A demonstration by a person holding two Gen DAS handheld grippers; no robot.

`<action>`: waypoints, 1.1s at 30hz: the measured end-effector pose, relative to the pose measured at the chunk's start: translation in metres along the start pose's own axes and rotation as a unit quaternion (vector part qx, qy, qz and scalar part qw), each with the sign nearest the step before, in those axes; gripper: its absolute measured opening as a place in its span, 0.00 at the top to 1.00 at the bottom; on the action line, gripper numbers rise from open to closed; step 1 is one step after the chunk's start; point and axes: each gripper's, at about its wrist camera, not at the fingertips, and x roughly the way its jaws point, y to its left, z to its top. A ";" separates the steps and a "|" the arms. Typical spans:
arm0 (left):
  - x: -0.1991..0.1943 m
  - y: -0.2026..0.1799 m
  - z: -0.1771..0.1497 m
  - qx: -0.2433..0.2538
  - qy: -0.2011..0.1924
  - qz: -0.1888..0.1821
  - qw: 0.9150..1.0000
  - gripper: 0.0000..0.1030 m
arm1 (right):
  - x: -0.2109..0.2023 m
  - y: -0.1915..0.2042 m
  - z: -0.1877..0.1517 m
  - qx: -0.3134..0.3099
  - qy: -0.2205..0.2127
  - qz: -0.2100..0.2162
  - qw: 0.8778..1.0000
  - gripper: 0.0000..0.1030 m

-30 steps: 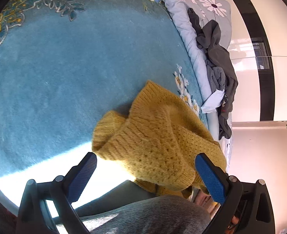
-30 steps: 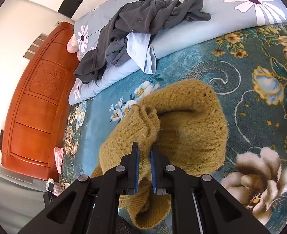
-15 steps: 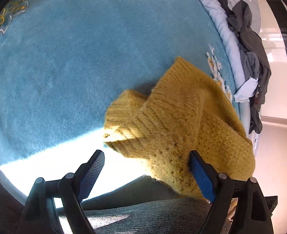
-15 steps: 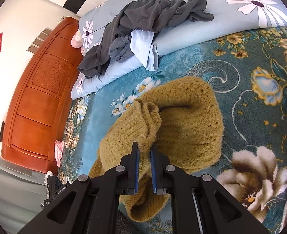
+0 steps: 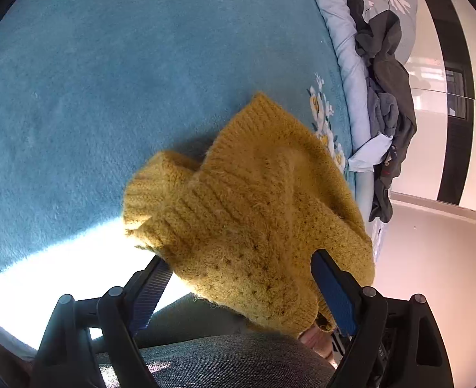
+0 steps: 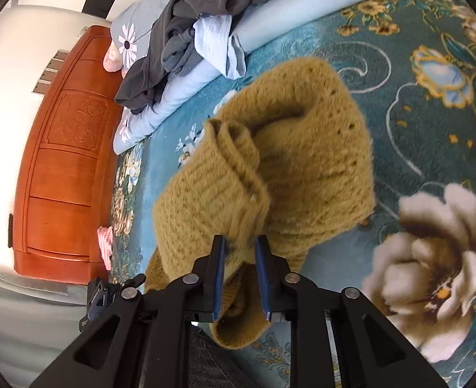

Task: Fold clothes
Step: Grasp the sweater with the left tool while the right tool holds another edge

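Since the earlier frame your right gripper (image 6: pixel 241 278) has just been opening, the mustard sweater (image 6: pixel 270 174) slack between its jaws. Your left gripper (image 5: pixel 241 294) stands spread. The sweater runs toward one o'clock across the blue blanket (image 5: pixel 108 80).

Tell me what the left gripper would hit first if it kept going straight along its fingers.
Most likely the mustard knit sweater: its near folded edge already lies between the left gripper's wide-open fingers. The blue blanket lies beneath and beyond it. How high the pads sit above the knit is unclear.
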 end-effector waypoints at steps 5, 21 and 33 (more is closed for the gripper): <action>-0.008 0.006 0.000 -0.002 0.015 -0.017 1.000 0.14 | 0.014 -0.003 -0.011 0.023 0.011 0.024 0.999 0.70; 0.001 -0.020 0.013 -0.009 0.027 0.023 0.999 0.51 | 0.038 0.031 0.008 0.015 0.000 0.035 0.999 0.87; -0.071 -0.073 0.018 0.064 -0.067 -0.058 0.994 0.89 | -0.022 0.122 0.037 -0.068 -0.050 0.131 0.988 0.90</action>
